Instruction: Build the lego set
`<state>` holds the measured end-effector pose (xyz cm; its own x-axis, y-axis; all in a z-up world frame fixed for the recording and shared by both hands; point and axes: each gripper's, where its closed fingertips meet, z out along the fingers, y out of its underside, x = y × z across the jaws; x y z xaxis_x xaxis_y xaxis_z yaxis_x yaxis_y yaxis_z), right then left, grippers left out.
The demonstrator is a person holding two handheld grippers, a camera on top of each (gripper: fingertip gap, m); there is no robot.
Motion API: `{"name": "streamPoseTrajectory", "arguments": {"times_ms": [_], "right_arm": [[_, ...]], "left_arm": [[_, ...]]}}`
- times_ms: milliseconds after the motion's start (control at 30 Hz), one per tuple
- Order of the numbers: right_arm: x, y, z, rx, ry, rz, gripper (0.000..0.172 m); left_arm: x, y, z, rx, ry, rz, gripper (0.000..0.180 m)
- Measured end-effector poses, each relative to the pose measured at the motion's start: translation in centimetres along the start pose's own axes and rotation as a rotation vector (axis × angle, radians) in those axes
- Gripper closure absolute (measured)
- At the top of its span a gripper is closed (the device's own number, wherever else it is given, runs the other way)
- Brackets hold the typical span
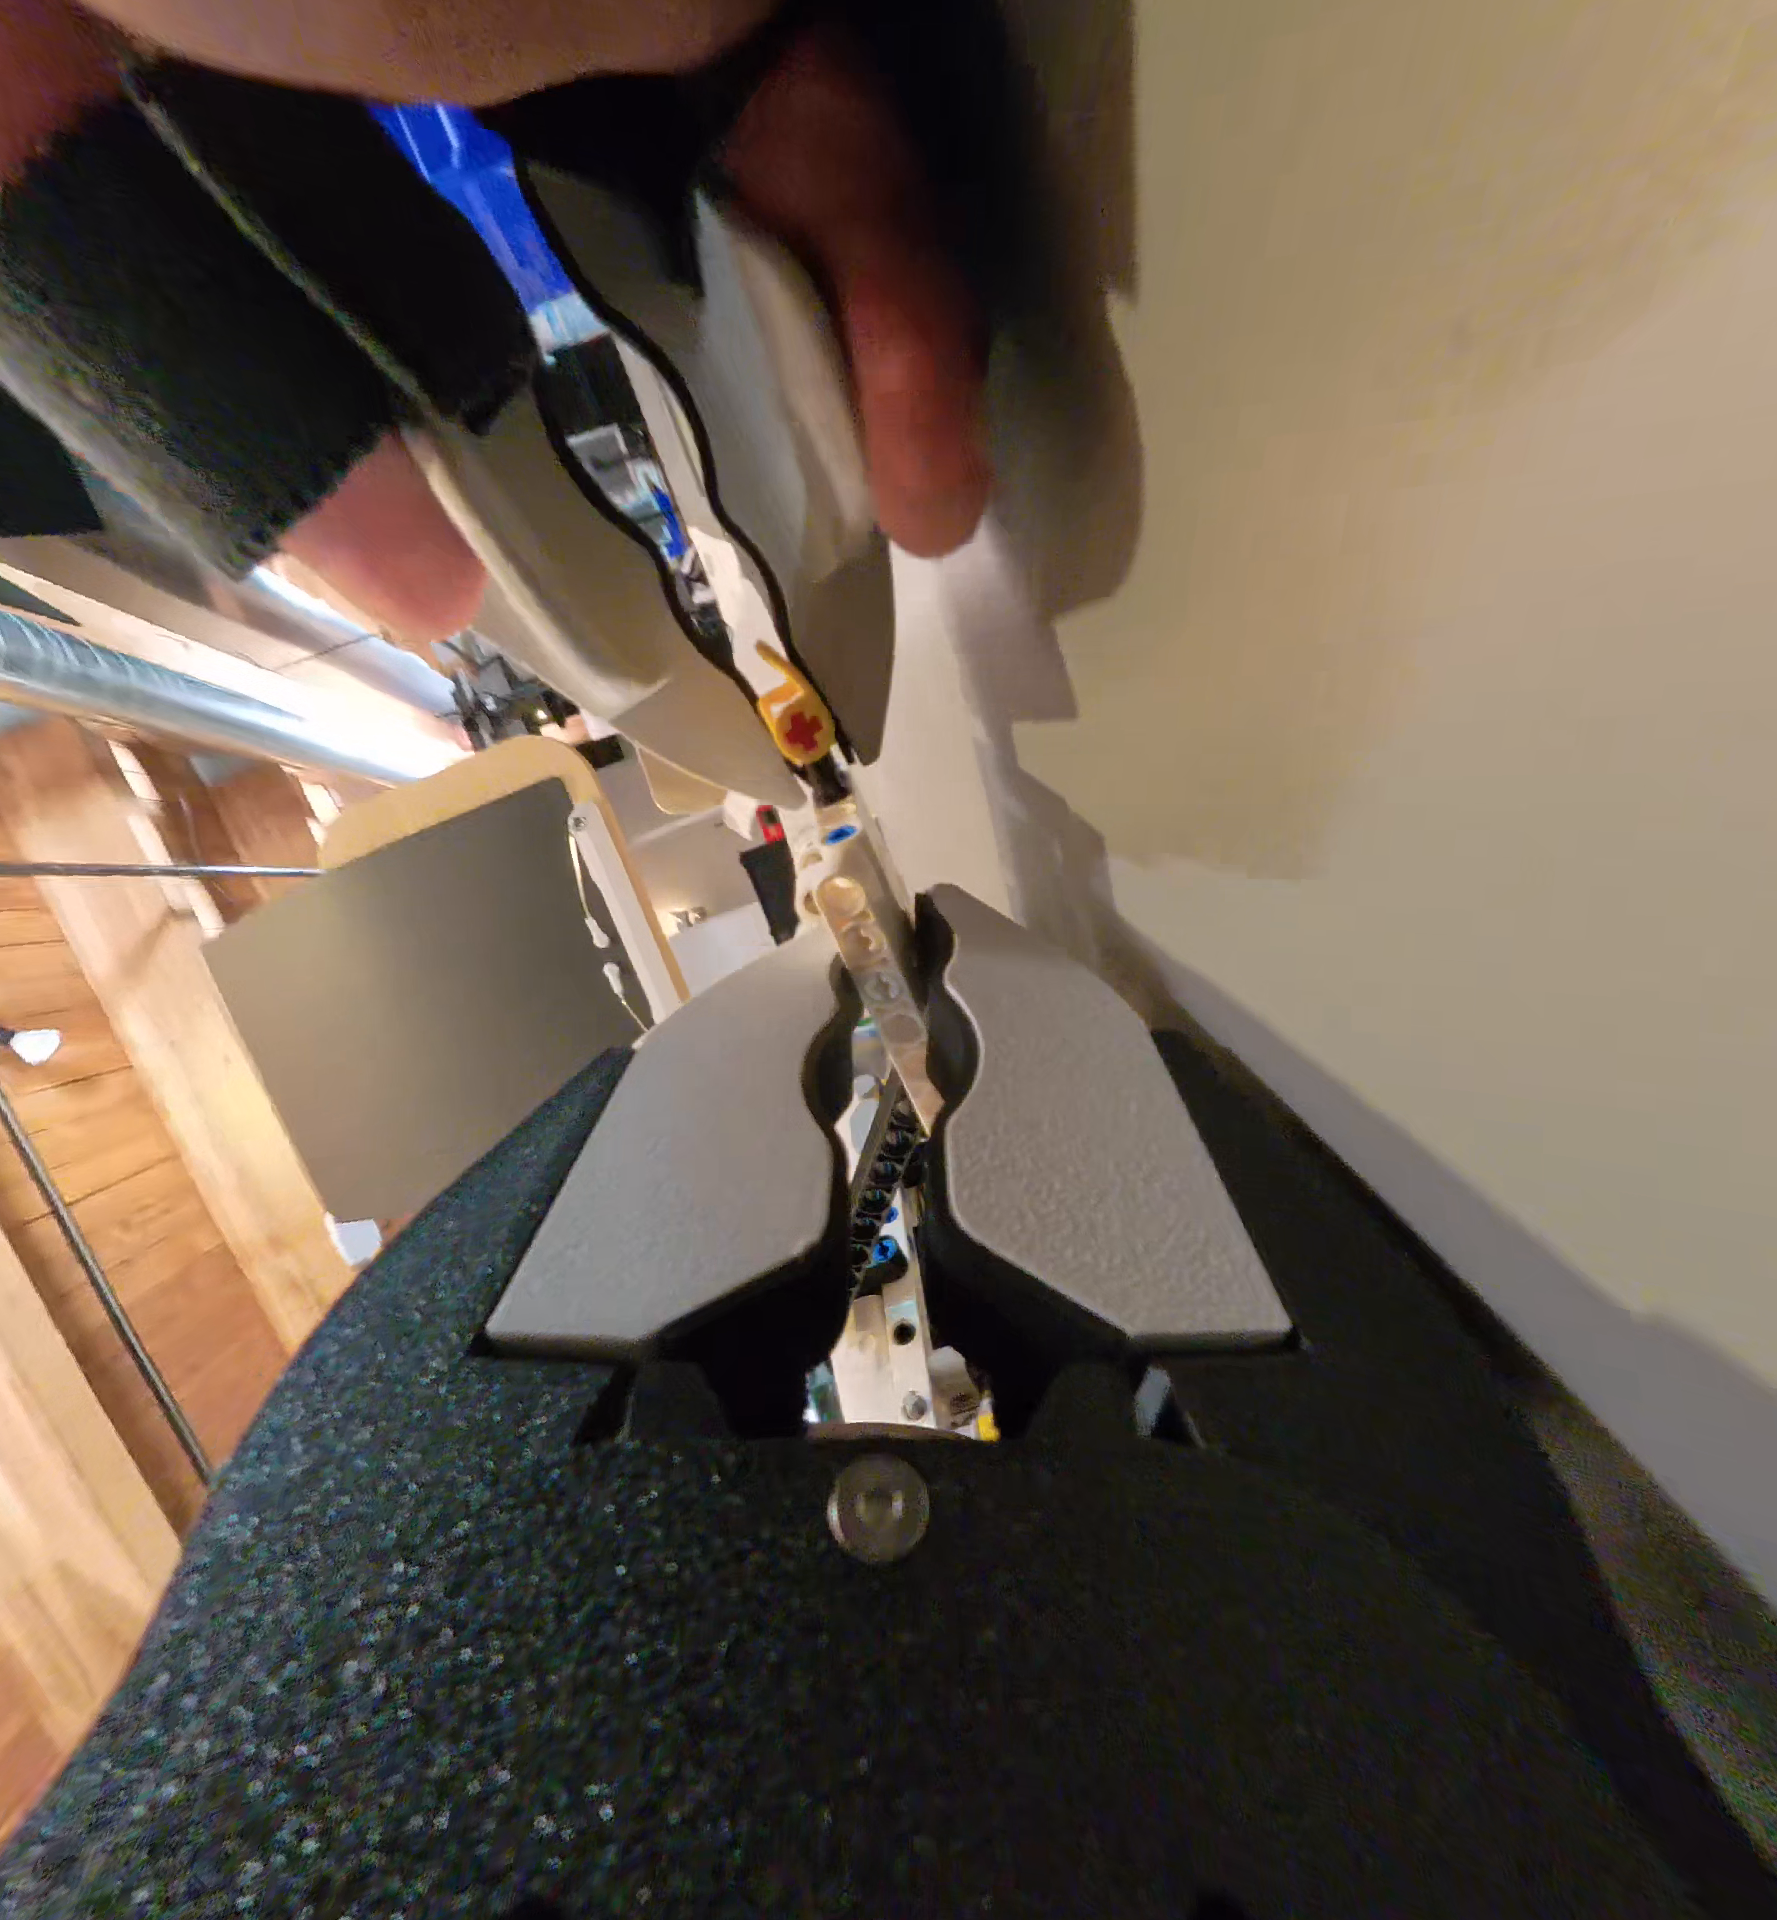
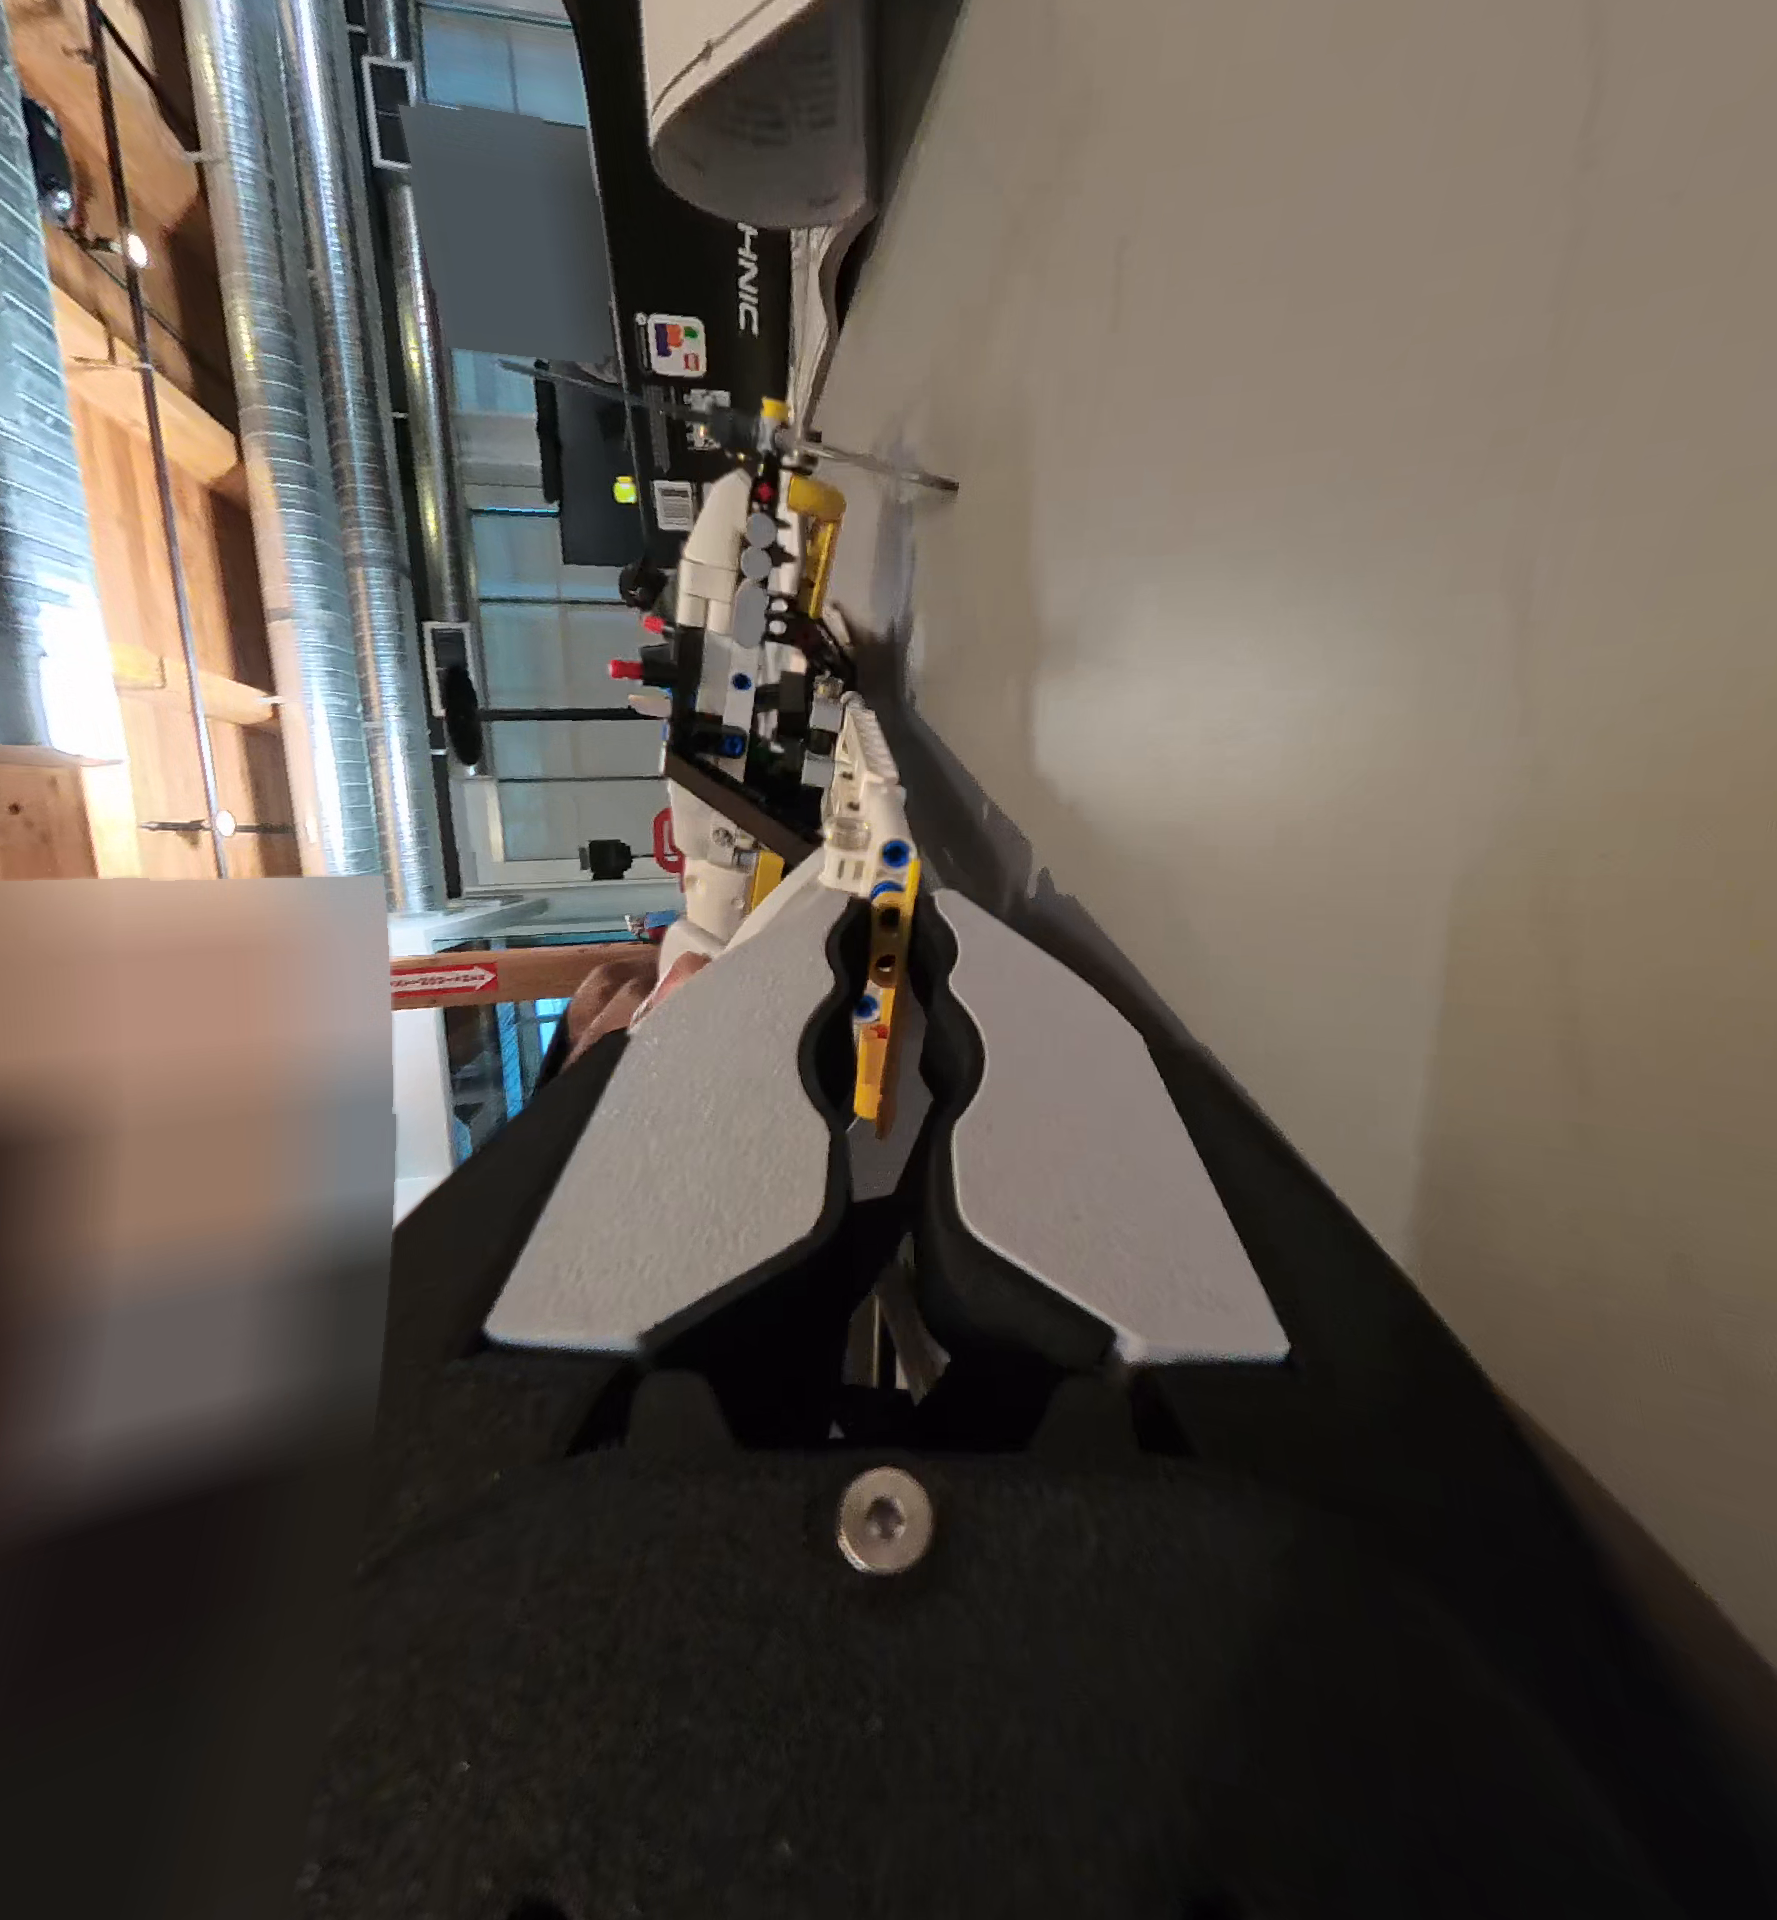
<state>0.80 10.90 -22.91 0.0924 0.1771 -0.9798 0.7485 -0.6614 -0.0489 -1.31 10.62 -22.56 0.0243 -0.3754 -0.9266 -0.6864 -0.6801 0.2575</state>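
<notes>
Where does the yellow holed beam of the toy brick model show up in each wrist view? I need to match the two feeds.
Left wrist view: the yellow holed beam shows only as a yellow end piece with a red cross, upper centre, between the far gripper's grey fingers.
Right wrist view: centre, clamped between this gripper's black pads.
Shared landmark: the cream table surface along the right side.

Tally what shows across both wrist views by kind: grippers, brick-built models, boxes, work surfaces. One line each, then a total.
Grippers: 2, left gripper with jaws closed on a clear pin-hole beam, right gripper with jaws closed on a yellow pin-hole beam
Brick-built models: 1, white, black and yellow model
Boxes: 1, black box
Work surfaces: 1, pale table
Total: 5
</notes>
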Motion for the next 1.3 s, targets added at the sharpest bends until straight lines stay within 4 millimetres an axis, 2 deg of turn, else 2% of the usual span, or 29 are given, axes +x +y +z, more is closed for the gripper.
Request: {"name": "streamPoseTrajectory", "arguments": {"times_ms": [200, 367, 600, 733, 900, 1000, 1100, 1300], "right_arm": [[0.0, -0.3, 0.1, -0.02, 0.006, -0.012, 0.163], [-0.6, -0.3, 0.1, -0.038, -0.056, 0.001, 0.161], [-0.9, -0.4, -0.3, -0.037, -0.085, -0.014, 0.151], [-0.5, -0.7, -1.4, -0.036, -0.063, -0.031, 0.15], [-0.8, -0.1, -1.5, -0.083, -0.084, -0.046, 0.146], [-1.0, 0.3, -1.2, -0.112, -0.093, -0.068, 0.149], [-1.1, 0.4, -1.1, -0.117, -0.09, -0.083, 0.164], [-1.1, 0.4, -1.1, -0.096, -0.086, -0.095, 0.164]], "left_arm": [[0.2, 0.4, 0.1, 0.019, 0.024, -0.129, 0.172], [-0.1, 0.7, 0.0, 0.035, 0.024, -0.206, 0.172], [0.1, 0.6, 0.0, 0.046, 0.022, -0.225, 0.172], [-0.2, 0.9, -0.2, 0.05, 0.005, -0.243, 0.172], [-0.5, 1.0, -0.4, 0.056, -0.012, -0.258, 0.172], [-0.4, 0.8, -0.6, 0.066, -0.015, -0.25, 0.172], [-0.4, 0.6, -0.7, 0.075, -0.02, -0.244, 0.172], [-0.4, 0.6, -0.8, 0.049, -0.036, -0.211, 0.173]]}}
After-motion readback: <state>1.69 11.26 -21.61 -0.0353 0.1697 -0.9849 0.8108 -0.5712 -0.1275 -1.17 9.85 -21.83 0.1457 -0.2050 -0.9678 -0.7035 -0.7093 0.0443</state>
